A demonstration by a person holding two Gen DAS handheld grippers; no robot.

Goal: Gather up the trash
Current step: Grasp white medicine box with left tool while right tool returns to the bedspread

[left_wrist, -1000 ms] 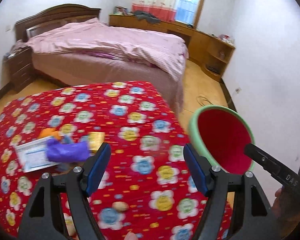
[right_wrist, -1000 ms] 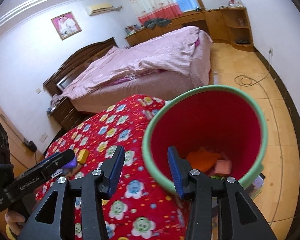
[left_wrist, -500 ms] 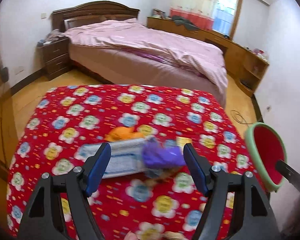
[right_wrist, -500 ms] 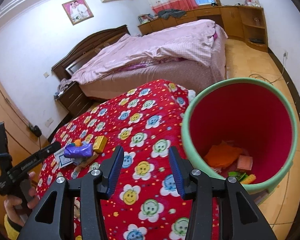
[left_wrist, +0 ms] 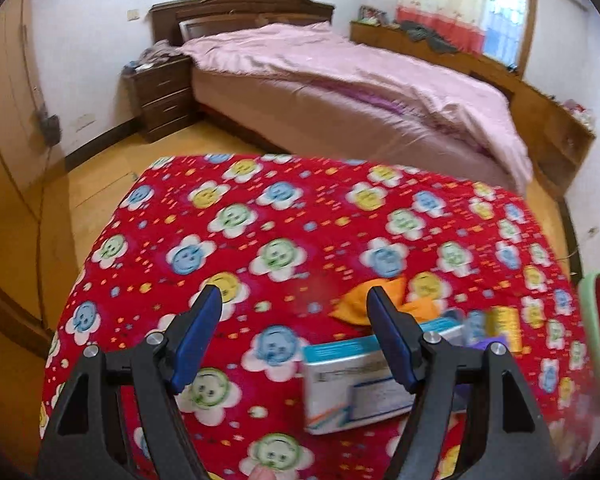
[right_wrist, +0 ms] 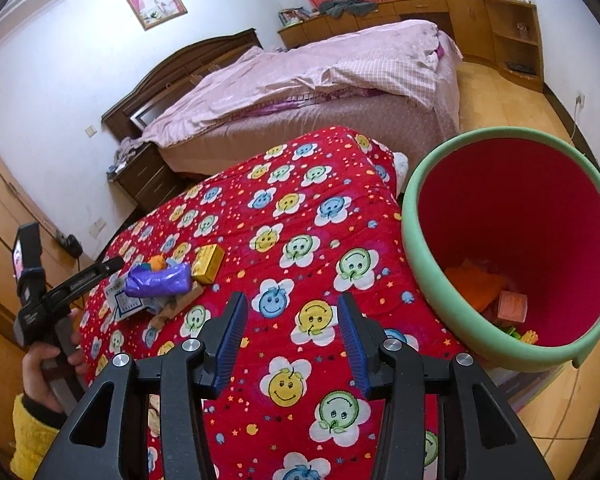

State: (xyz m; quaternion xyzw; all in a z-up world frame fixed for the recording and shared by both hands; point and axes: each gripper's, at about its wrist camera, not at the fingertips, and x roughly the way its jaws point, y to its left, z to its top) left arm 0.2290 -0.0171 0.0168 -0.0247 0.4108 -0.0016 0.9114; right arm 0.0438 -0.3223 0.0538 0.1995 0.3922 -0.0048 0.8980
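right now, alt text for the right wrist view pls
An open hand-held gripper hovers over a red flowered blanket, empty. A red bin with scraps inside stands at right; a purple wrapper, yellow box and papers lie at left.

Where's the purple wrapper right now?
In the right wrist view the purple wrapper lies at the left on the red flowered cloth, between the yellow box and the white packet.

Trash pile [right_wrist: 164, 280] on table [right_wrist: 300, 240], bin [right_wrist: 420, 248] at its right
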